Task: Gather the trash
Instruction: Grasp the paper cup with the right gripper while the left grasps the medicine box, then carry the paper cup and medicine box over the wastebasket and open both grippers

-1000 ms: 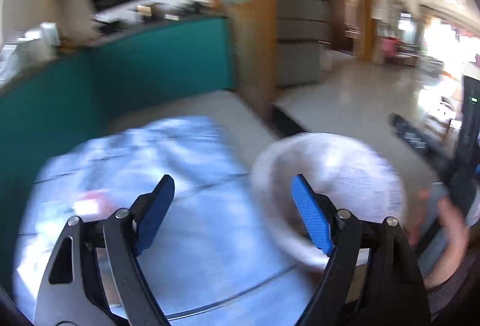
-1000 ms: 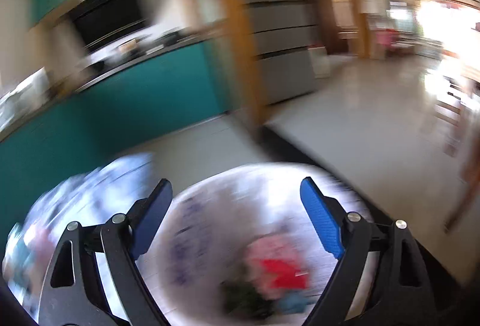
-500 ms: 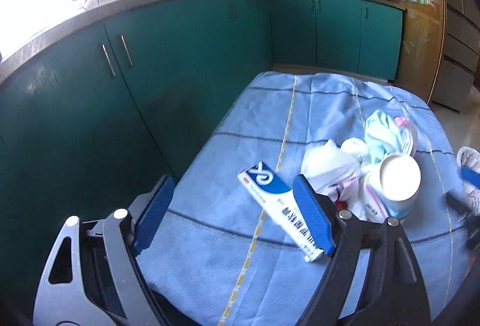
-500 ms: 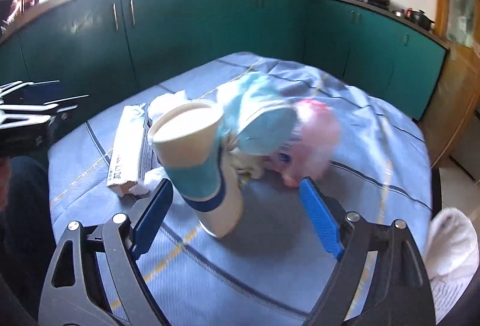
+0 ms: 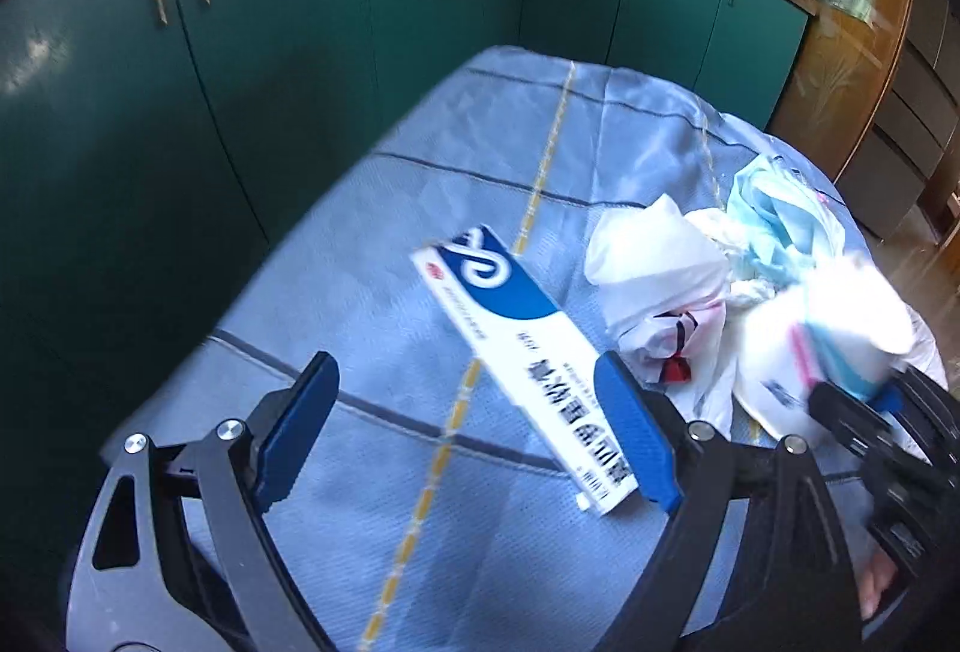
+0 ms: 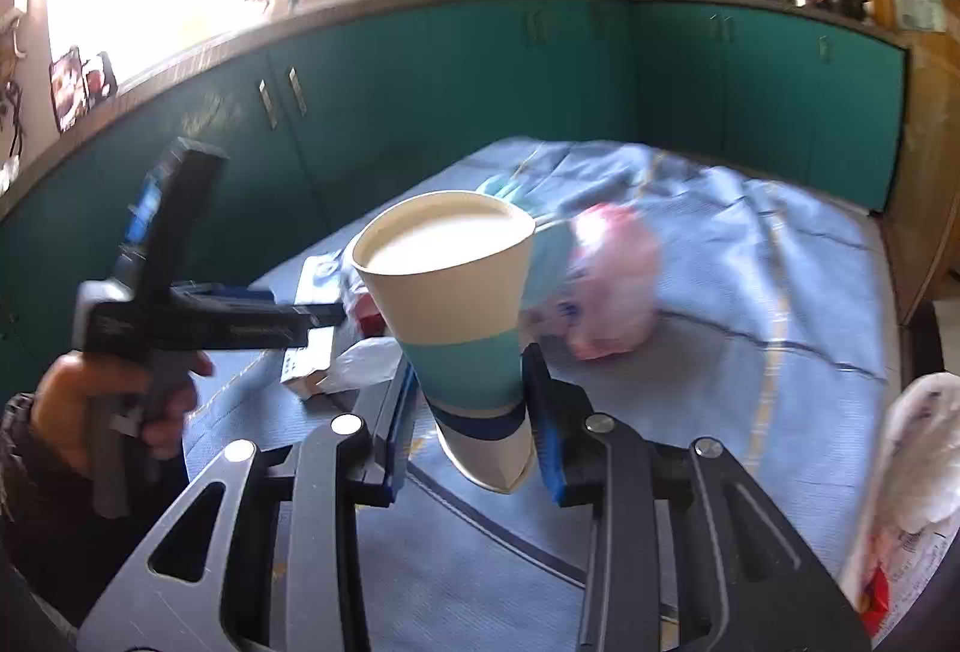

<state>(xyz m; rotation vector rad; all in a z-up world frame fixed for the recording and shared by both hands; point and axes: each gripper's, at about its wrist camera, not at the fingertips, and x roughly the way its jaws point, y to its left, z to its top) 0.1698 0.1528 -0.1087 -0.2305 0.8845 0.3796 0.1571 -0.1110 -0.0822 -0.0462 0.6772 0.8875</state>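
Both cameras have swung off the hallway floor and white bag and onto the blue tablecloth (image 5: pixel 372 304), and the right gripper (image 6: pixel 474 412) that was wide open a second ago is now closing on the paper cup (image 6: pixel 456 310). Left wrist view: the left gripper (image 5: pixel 468 430) is spread wide and opening a bit more, gripping nothing; the long white-and-blue box (image 5: pixel 516 358) lies flat between its pads, near end just beside the right pad. Further right sits crumpled white paper (image 5: pixel 654 268) and a light blue bag (image 5: pixel 774 214), with the blurred cup at the right edge. Right wrist view: the cup is squeezed between the blue pads near its base, mouth tilted toward the far counter, a pink bag (image 6: pixel 612 286) behind it, teal cabinets (image 6: pixel 480 70) beyond.
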